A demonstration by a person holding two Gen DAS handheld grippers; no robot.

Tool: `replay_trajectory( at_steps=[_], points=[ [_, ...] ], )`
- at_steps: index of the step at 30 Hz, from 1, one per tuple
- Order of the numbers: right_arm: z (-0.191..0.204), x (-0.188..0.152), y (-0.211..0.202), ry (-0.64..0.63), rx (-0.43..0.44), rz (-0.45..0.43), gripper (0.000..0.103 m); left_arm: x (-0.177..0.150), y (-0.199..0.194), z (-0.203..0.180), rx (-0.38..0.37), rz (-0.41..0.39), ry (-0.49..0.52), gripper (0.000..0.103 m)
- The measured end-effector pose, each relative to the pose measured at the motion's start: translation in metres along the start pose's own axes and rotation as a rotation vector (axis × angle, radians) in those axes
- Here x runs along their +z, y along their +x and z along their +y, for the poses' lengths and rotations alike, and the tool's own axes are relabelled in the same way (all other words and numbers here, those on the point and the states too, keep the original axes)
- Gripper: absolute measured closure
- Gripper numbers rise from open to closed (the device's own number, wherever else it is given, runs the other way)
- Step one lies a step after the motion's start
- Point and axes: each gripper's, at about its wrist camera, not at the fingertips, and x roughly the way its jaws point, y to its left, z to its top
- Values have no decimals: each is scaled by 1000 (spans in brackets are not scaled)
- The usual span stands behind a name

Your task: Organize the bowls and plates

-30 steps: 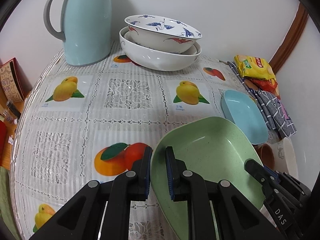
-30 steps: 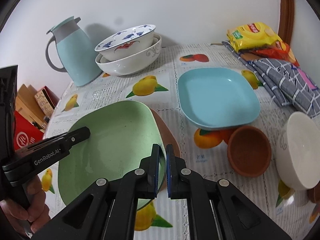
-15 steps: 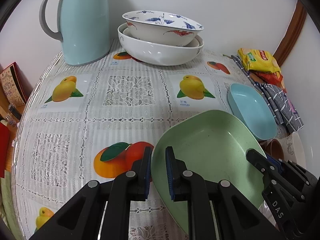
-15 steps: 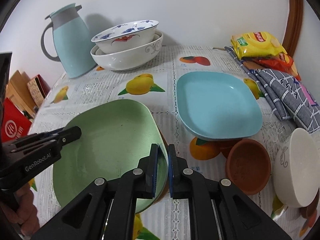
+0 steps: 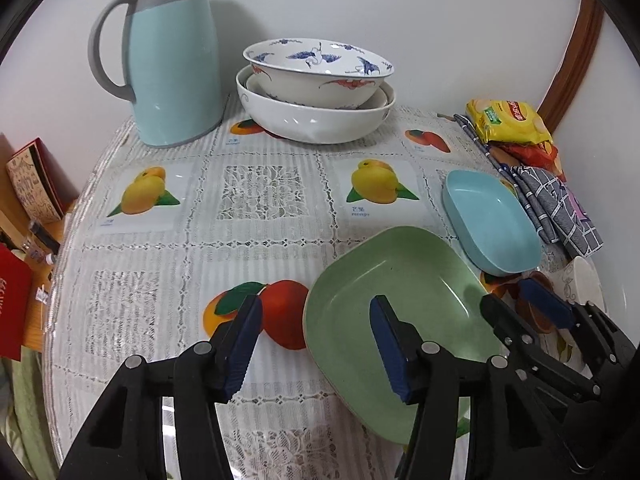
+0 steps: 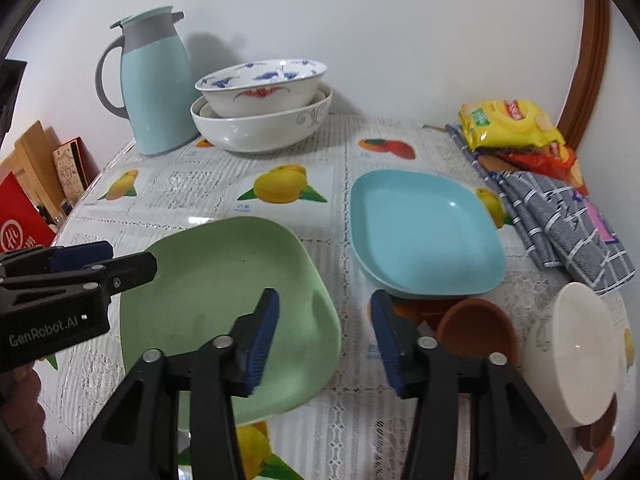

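Observation:
A green square plate lies flat on the fruit-print tablecloth. My left gripper straddles its left rim. Its jaws are opening and the pads stand clear of the rim. My right gripper straddles the opposite rim, jaws also opening, pads off the plate. Each gripper shows in the other's view: the right gripper, the left gripper. A blue square plate sits just beyond. A blue-patterned bowl is nested in a white bowl at the back.
A pale blue thermos jug stands at the back left. A brown bowl and a tilted white bowl sit at the right front. Snack packets and a grey checked cloth line the right edge. Boxes stand beyond the left edge.
Both grippers were shut on the green plate's opposite rims and have opened, letting go of it. The plate rests lower and flatter than a second ago.

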Motion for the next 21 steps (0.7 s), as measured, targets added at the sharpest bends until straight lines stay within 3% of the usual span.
replay_trajectory(
  at_steps=[10,21],
  points=[
    [-3,-11,-41,-32,-59,-70,49,-4,-28,-9,4,-31,8,46],
    [-33,-24,-93,59,-82,-126,48,-13,-64,-32,-28,-62,46,34]
  ],
)
